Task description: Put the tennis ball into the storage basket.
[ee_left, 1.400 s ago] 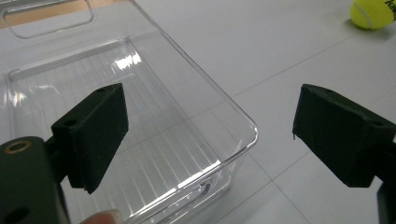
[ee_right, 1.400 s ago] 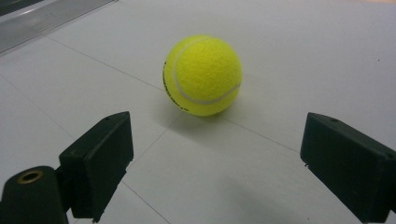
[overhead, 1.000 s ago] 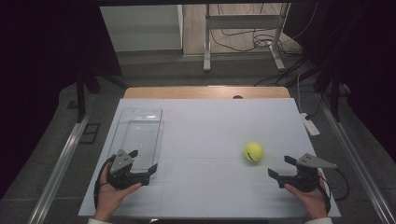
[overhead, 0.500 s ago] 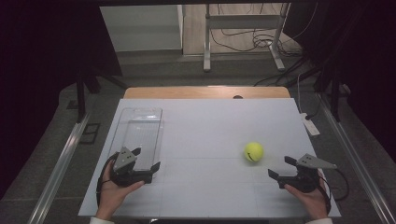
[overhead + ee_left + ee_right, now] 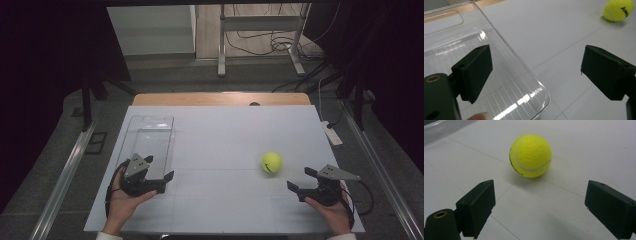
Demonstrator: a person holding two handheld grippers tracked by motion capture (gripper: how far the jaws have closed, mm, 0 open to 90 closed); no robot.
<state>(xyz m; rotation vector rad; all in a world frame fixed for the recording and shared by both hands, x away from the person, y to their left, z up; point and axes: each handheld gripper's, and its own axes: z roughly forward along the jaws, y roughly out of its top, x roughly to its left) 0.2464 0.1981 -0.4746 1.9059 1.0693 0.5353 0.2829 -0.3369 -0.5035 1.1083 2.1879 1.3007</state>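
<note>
A yellow tennis ball lies on the white tabletop, right of centre. My right gripper is open just short of it, jaws pointing at the ball, which sits beyond the fingertips without touching them. A clear plastic tray lies empty on the left side of the table. My left gripper is open at the tray's near right corner. In the left gripper view one jaw hangs over the tray and the other over bare table, with the ball far off.
A white flat device with a cable lies at the table's right edge. A wooden strip borders the far edge. Behind the table stand a metal frame and loose cables on the floor. Metal rails run along both sides.
My left gripper has edged slightly right and forward along the tray's near corner. The right gripper and the ball have stayed put.
</note>
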